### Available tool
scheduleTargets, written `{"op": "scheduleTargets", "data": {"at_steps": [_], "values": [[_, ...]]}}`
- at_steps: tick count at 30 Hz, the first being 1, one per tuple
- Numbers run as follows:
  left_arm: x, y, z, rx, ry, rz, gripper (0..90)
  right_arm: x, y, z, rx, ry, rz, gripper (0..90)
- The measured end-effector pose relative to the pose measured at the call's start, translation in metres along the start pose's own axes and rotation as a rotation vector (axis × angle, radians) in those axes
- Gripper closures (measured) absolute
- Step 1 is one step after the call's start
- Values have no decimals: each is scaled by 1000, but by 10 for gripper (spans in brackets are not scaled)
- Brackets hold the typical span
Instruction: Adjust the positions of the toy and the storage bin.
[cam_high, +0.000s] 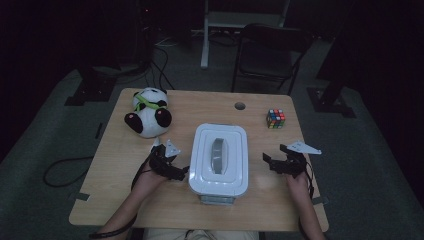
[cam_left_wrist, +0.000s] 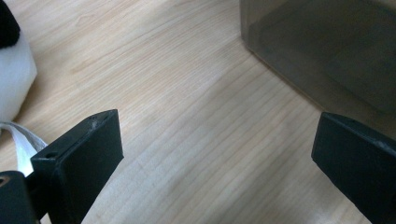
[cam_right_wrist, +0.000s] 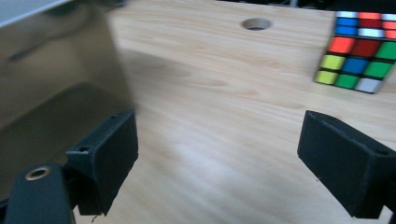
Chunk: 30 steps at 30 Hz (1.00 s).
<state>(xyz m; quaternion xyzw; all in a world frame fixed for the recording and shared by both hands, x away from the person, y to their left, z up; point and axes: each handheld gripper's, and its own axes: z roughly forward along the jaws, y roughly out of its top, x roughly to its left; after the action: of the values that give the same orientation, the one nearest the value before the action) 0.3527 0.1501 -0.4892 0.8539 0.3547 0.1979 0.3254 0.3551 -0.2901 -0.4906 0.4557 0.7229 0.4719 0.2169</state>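
Observation:
A white lidded box with a grey handle stands in the middle of the wooden table. My left gripper sits low just left of the box, open with only bare wood between its jaws; the box's smoky wall is ahead to its right. My right gripper hovers a short way right of the box, open and empty, with the box wall on its left.
A plush panda lies at the table's far left, its white edge near the left gripper. A colour cube sits at the far right, near a cable hole. A dark chair stands beyond the table.

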Motion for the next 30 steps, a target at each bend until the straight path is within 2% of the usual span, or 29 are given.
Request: {"op": "scheduleTargets", "data": {"at_steps": [5,8,11,15,20,21,22,23,27,30], "values": [[4,-6,-7,-12,-13,-11,24,-17,9,7,-30,-18,46,116],[4,-9,-10,-8,-24,-11,16,-26,16,13,-23,-30,58,116],[4,-13,-13,2,-27,-9,15,-35,22,19,-41,-46,73,116],[8,-21,-18,4,-32,-37,2,-45,28,27,-44,-82,86,116],[15,-33,-24,13,-19,-54,2,-53,35,36,-12,-190,112,112],[17,-36,-25,4,-18,-62,2,-55,36,37,-21,-182,119,112],[18,-37,-26,9,-23,-68,2,-59,37,36,-40,-154,135,112],[19,-39,-28,8,-19,-70,2,-60,37,37,-48,-154,143,112],[24,-48,-31,11,-17,-93,2,-68,44,42,-49,-209,157,112],[27,-53,-33,17,-17,-96,2,-73,49,49,-31,-223,158,112]]}}
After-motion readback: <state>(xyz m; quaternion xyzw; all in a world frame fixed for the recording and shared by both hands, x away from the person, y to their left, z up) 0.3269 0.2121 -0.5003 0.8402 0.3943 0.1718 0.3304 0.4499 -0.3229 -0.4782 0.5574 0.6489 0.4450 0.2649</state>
